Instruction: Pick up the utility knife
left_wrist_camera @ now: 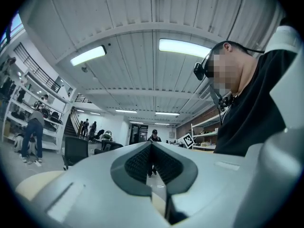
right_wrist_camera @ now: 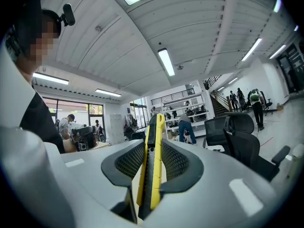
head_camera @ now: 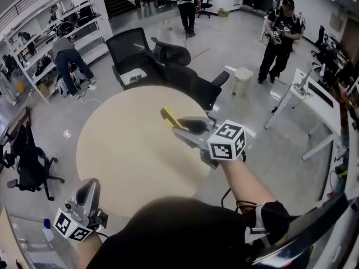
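While my right gripper (head_camera: pixel 184 126) is clamped on the yellow utility knife (right_wrist_camera: pixel 153 165) over the round table (head_camera: pixel 126 150), left gripper (head_camera: pixel 91 186) sits closed & empty atm.

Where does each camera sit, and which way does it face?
Head view: on the person's head, steeply down at the round table; left gripper, right gripper, right forearm show.
Left gripper view: on the left gripper, along its shut jaws across the room; torso at right.
Right gripper view: on the right gripper, along jaws gripping the utility knife; torso at left.
Shared: all show the person bending at shelves.
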